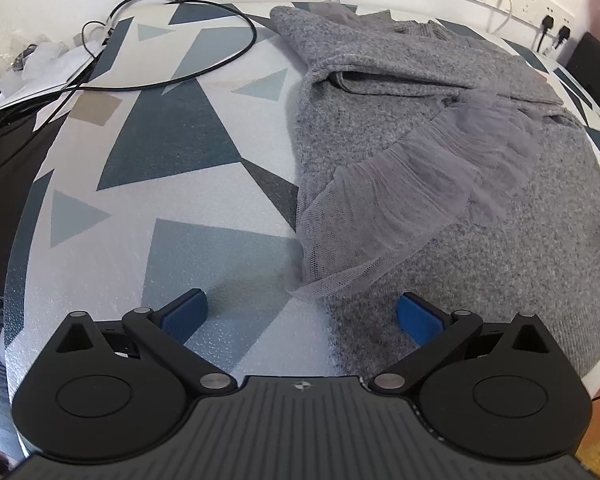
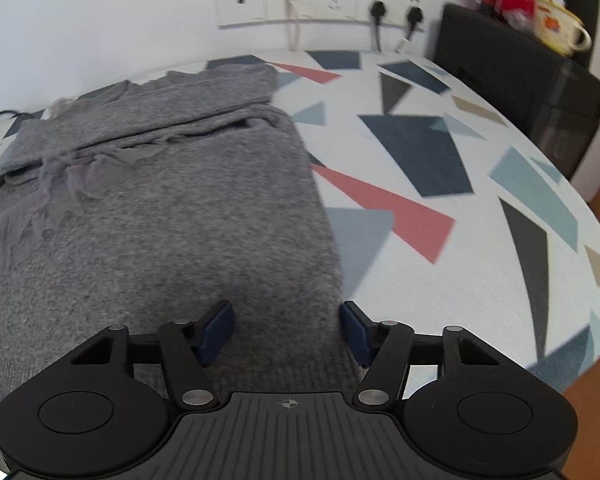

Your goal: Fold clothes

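We found the grey sweater lying flat on a table covered with a patterned cloth. The sweater was a coarse, fuzzy knit, mottled light and dark grey, with ribbing along its near hem. A sheer, pleated mesh ruffle of pale grey tulle ran diagonally across the knit and ended in a loose, see-through edge near the sweater's near left border. A sleeve lay folded over the upper body and formed a soft, rounded roll. The cloth had a fine pebbled surface printed with sharp triangles and quadrilaterals in navy, slate, pale blue, tan and, in the right wrist view, coral red.

We saw the left gripper with its jaws wide apart and nothing between the blue, flat rectangular pads; one pad stood over bare cloth, the other over the sweater's near left corner area. The right gripper stood partly open over the sweater's near right edge, with knit showing between the pads but no pad visibly pressing on it.

A thin black cable looped across the far left of the table. A cream mug sat on a black box at the far right; we could not tell its contents.
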Available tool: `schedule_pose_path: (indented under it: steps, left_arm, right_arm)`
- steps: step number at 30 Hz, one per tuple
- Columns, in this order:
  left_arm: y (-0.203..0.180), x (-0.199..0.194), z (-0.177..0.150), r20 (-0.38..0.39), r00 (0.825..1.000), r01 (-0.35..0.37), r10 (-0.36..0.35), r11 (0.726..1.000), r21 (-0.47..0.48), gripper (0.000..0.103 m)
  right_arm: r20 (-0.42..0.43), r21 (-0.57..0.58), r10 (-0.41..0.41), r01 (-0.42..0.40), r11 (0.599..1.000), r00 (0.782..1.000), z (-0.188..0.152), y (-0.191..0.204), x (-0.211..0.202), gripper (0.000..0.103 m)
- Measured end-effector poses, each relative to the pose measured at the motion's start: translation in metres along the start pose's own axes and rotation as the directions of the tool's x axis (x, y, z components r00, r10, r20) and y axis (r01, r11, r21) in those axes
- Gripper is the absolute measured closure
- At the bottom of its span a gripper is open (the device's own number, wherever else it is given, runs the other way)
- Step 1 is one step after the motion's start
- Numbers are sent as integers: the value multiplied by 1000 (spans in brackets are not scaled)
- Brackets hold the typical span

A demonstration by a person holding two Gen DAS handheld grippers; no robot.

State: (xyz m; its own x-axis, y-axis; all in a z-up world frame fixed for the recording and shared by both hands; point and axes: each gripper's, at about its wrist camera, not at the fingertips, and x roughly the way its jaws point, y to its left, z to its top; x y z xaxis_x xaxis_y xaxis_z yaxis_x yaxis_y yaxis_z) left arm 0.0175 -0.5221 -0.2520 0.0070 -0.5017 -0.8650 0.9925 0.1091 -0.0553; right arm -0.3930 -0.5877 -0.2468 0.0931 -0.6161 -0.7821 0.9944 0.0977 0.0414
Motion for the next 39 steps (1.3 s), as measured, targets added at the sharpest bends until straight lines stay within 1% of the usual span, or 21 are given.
schedule_pose_path:
  steps: [2,4,10,12,14,15,16,17,18,20,21,22,23,26,27,29,32,39]
  left_arm:
    - [-1,1,2,-3,1000,-5,5,1000,-8,0]
    - [-2,2,3,0,1000,-9,9,1000,-8,0]
    - [-3,3,9,-18,1000,-18,18,1000,-25,1]
    - [-7,0,6,-1,999,-34,34,999,-39,6]
    - [-11,-3,3,18,998,-52,53,997,-55,14]
    - [-14,-5,1,26,998,-64,65,996,-63,16]
    - [-18,-7,0,33,997,-74,76,995,-72,23]
    - [-23,-9,-2,38,996,-78,81,994,-80,34]
    - [-27,-10,-2,39,996,-77,81,993,-89,39]
    - [-34,-13,-2,38,996,-73,77,992,-106,63]
    - [-37,-14,-1,37,996,-71,75,991,-114,67]
    - [-40,-15,-1,37,997,-68,73,990,-122,74]
    - [-41,-16,-1,30,997,-60,65,988,-141,76]
    - [-40,-19,-1,8,1000,-27,29,979,-203,76]
    - [-41,-19,-2,8,1000,-27,29,978,-206,76]
    - [-46,-20,-6,11,999,-39,41,980,-194,76]
    - [-53,-22,-9,12,998,-59,62,985,-165,77]
    - [-55,-29,-22,20,999,-43,48,980,-193,83]
  right_arm:
    - [23,-2,0,0,1000,1000,-1,4,1,49]
    - [28,-10,13,-13,1000,1000,-2,4,1,49]
    - [42,-35,51,-49,998,998,-4,3,-1,55]
    - [47,-44,63,-61,997,997,-4,2,-2,57]
    - [51,-52,76,-73,996,996,-5,2,-3,63]
    - [50,-60,86,-83,995,995,-5,1,-3,65]
    - [39,-77,107,-104,992,993,-3,0,-3,70]
    - [28,-90,127,-124,988,992,-1,-2,-3,73]
    - [17,-94,142,-140,986,990,1,-5,-2,75]
    - [0,-90,171,-170,981,985,5,-11,0,86]
    - [-4,-83,187,-187,979,982,5,-14,1,87]
    - [-7,-74,205,-205,976,979,5,-19,2,90]
    - [-10,-64,225,-225,972,974,5,-23,2,91]
    - [-22,20,286,-286,958,958,7,-37,4,92]
    - [-24,51,303,-301,952,953,7,-41,5,92]
    - [-23,70,323,-321,944,946,6,-46,5,93]
    - [-23,54,337,-335,941,941,6,-49,5,93]
    - [-26,45,352,-351,935,935,5,-51,3,93]
